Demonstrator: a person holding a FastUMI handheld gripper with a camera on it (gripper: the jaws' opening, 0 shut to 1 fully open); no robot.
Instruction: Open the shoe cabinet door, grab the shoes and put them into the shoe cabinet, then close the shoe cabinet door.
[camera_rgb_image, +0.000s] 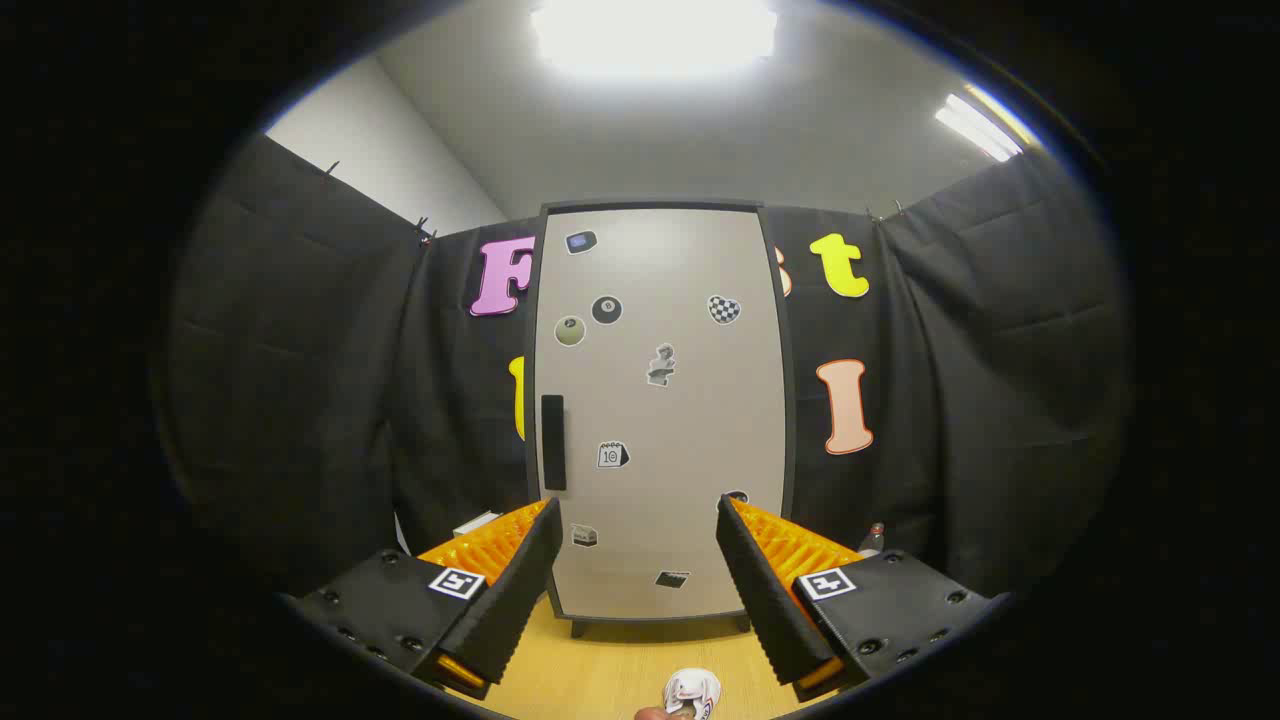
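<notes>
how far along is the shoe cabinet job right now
Nothing looks done yet. The shoe cabinet door is closed, its dark handle on the left edge untouched. The hand-held gripper is open and empty, its fingers pointing at the door from a short way back over the wooden floor. Left: open the door, fetch the shoes, put them inside, close the door. A small white item lies near the fingers; I can't tell what it is.

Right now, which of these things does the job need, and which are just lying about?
For the job:
- shoe cabinet, door closed, beyond the fingers
- its dark handle
- hand-held gripper, open, holding nothing

Just there:
- stickers on the door
- small white bunny-like figure on the wooden floor, between the fingers
- small bottle-like item beside the cabinet
</notes>
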